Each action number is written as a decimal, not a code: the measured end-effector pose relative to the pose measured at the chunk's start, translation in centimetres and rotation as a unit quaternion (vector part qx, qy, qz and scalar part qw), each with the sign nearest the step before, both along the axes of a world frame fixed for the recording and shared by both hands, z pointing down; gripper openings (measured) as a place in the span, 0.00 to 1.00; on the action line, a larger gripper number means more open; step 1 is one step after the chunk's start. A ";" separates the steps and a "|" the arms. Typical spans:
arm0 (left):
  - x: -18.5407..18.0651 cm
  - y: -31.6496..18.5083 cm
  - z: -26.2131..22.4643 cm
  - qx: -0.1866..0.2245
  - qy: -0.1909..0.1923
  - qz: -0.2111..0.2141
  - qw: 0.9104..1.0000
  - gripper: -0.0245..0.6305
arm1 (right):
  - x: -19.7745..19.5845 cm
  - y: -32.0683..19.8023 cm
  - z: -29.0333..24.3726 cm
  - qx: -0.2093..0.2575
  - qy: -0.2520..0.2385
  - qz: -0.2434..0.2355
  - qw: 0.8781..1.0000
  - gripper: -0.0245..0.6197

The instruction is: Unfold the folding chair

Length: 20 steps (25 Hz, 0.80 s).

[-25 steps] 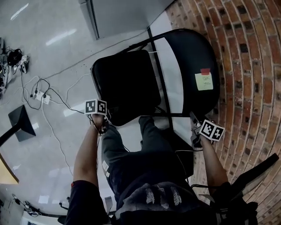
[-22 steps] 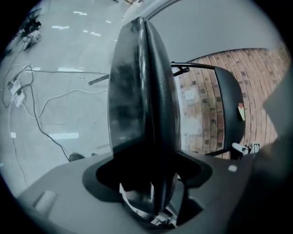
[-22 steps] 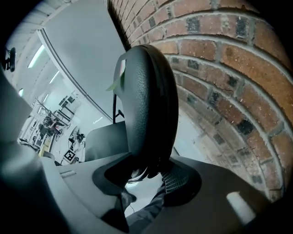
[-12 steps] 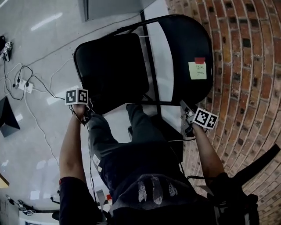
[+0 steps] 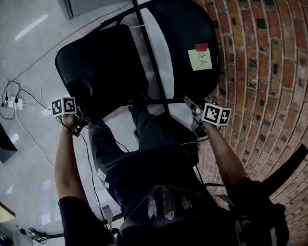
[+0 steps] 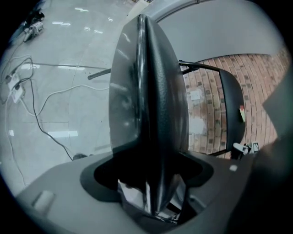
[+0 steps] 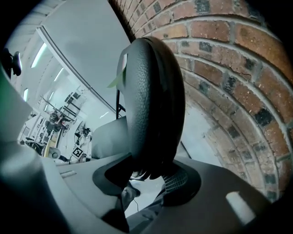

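A black folding chair stands against the brick wall, partly spread. In the head view its seat (image 5: pixel 101 72) is on the left and its backrest (image 5: pixel 185 43), with a yellow sticky note (image 5: pixel 199 59), on the right. My left gripper (image 5: pixel 78 123) is shut on the seat's near edge, which runs edge-on between its jaws in the left gripper view (image 6: pixel 149 114); those jaws have just opened slightly, with the seat still between them. My right gripper (image 5: pixel 192 113) is shut on the backrest's lower rim (image 7: pixel 153 100).
The brick wall (image 5: pixel 269 72) runs close along the right. Cables and a power strip (image 5: pixel 12 102) lie on the glossy floor at the left. A grey panel (image 5: pixel 91 6) stands behind the chair. The person's legs (image 5: pixel 144 144) are below the seat.
Both grippers have sunk with the chair. The left one has carried the seat leftward, so the gap between seat and backrest is wider. The chair sits higher in the head view.
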State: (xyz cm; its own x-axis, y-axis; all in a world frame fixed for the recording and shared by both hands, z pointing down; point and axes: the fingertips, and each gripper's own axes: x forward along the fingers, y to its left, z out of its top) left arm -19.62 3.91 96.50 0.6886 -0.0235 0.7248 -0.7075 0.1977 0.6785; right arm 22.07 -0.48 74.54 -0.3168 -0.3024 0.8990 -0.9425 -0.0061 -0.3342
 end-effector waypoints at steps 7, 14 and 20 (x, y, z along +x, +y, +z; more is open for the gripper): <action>-1.0 0.3 1.8 0.011 -0.009 -0.006 1.000 0.62 | -2.6 1.4 -1.0 -0.017 -0.021 -0.038 0.999 0.29; -4.7 2.0 4.1 0.012 -0.032 -0.005 0.999 0.64 | -8.1 3.4 -0.7 -0.042 -0.026 -0.087 0.995 0.26; -7.3 2.4 5.1 0.026 -0.046 -0.004 0.999 0.65 | -10.2 3.8 0.3 -0.045 0.013 -0.088 0.995 0.28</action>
State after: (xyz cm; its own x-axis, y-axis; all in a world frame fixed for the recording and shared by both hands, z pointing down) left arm -26.93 6.30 101.65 0.6184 -0.0690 0.7828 -0.7660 0.1695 0.6201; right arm 11.88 3.31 74.80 -0.3346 -0.1617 0.9284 -0.9397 0.1309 -0.3159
